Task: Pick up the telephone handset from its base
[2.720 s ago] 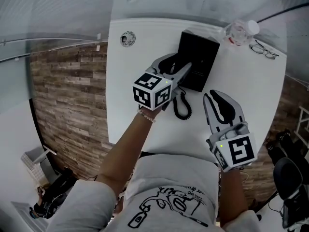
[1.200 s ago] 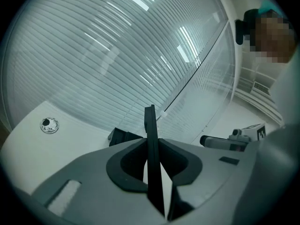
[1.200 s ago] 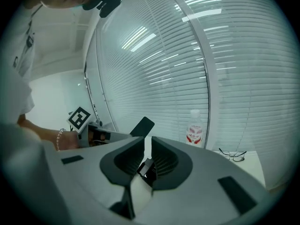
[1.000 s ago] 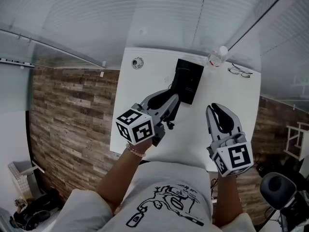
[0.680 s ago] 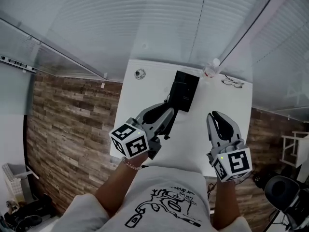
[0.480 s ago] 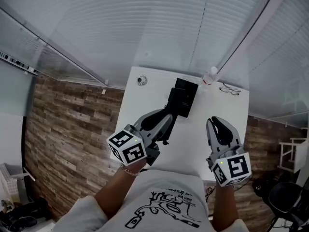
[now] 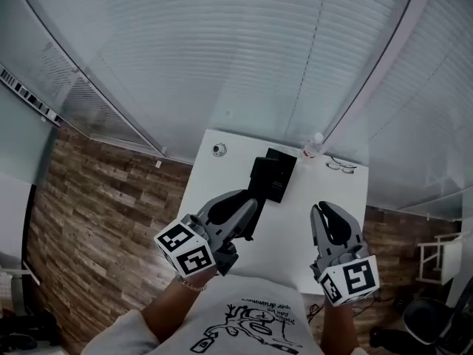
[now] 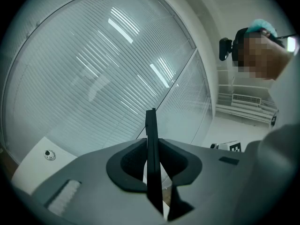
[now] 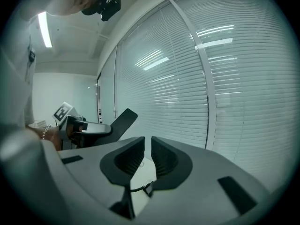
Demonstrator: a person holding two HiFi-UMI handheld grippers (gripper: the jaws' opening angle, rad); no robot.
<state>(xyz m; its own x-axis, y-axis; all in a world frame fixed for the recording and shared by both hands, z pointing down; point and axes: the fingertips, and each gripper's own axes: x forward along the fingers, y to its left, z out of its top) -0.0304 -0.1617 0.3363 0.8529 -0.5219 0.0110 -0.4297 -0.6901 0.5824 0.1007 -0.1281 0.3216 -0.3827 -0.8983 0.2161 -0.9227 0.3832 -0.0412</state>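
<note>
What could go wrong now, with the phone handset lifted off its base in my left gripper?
The left gripper clamps the handset only across its thin edge, with much of it sticking out past the jaws, so it may twist or slip. It hangs high over the table; a drop could hit the base, the bottle or the glasses.

white table (image 7: 292,222) | bottle (image 7: 313,147), glasses (image 7: 337,166) at far edge | blinds (image 7: 222,58) behind

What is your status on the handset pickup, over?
Left claw shut on handset. Right claw shut, empty. Handset clear of base, high above table. Nothing blocking.
</note>
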